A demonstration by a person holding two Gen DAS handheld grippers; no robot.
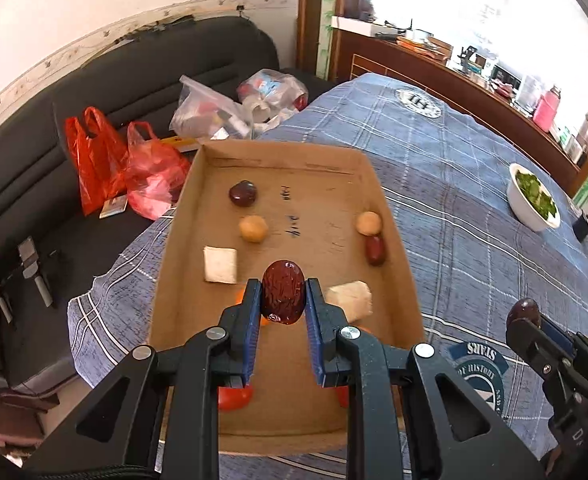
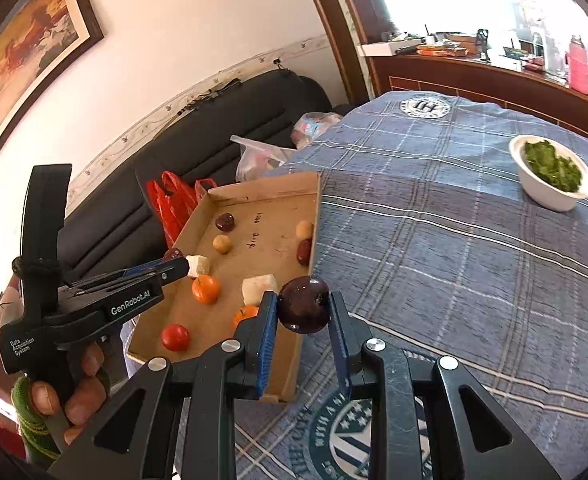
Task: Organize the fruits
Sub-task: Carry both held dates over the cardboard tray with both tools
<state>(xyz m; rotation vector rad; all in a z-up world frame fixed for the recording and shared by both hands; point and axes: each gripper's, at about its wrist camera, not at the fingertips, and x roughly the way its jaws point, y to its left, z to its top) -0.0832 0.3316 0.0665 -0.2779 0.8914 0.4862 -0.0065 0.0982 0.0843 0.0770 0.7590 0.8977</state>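
My left gripper [image 1: 283, 296] clamps a date [image 1: 283, 297] above the box [image 1: 390, 216]; my right gripper [image 2: 303, 306] clamps a plum [image 2: 304, 305] beside it. Either round fruit may slip out and roll off the tabletop [image 2: 454, 240].

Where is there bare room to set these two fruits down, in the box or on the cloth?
Free: the box floor's middle strip around the handwriting, between the tan ball and the right-wall pair; also the cloth between box and white bowl. Crowded: the near end, with oranges, tomato and pale blocks.
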